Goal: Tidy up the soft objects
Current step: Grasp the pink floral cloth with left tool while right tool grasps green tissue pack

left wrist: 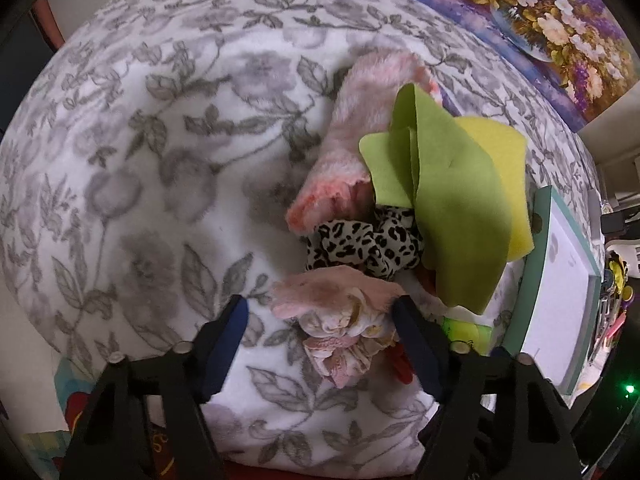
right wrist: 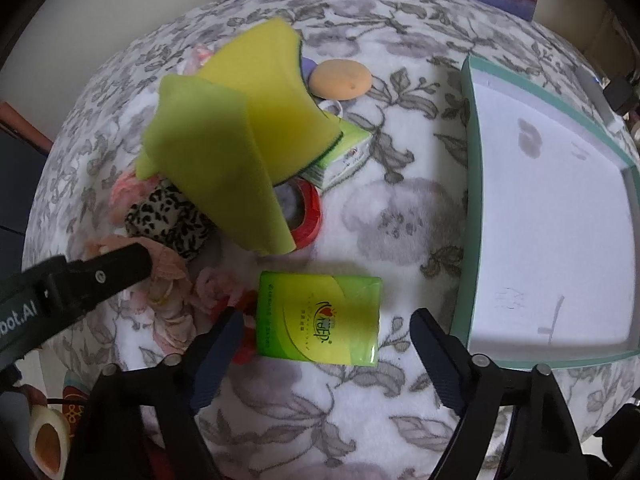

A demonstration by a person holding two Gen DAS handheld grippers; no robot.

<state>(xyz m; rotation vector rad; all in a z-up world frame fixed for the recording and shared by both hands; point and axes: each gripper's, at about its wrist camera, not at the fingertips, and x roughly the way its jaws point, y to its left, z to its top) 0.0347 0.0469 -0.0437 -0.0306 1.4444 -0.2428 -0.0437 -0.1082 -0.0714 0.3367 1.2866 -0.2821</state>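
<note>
A: Left gripper [left wrist: 320, 320] state?
B: Pointing down over the floral blanket [left wrist: 140, 160]. Jaws partly open, straddling a pink floral scrunchie [left wrist: 340, 332]. Right finger looks to touch the fabric, left finger is clear of it, so no grip.
A: Right gripper [right wrist: 326, 330]?
B: Jaws wide, either side of the green tissue pack [right wrist: 320, 316] lying flat on the blanket. Pads are apart from it; nothing held.
A: Other soft items?
B: Piled behind the scrunchie: leopard scrunchie [left wrist: 368, 244], pink fluffy cloth [left wrist: 352, 132], green cloth [left wrist: 448, 200] draped over a yellow sponge [right wrist: 264, 80]. Red tape roll [right wrist: 304, 216] sits under the cloth edge.
A: Tray?
B: Teal-rimmed white tray [right wrist: 470, 184] sits just right of the tissue pack.
</note>
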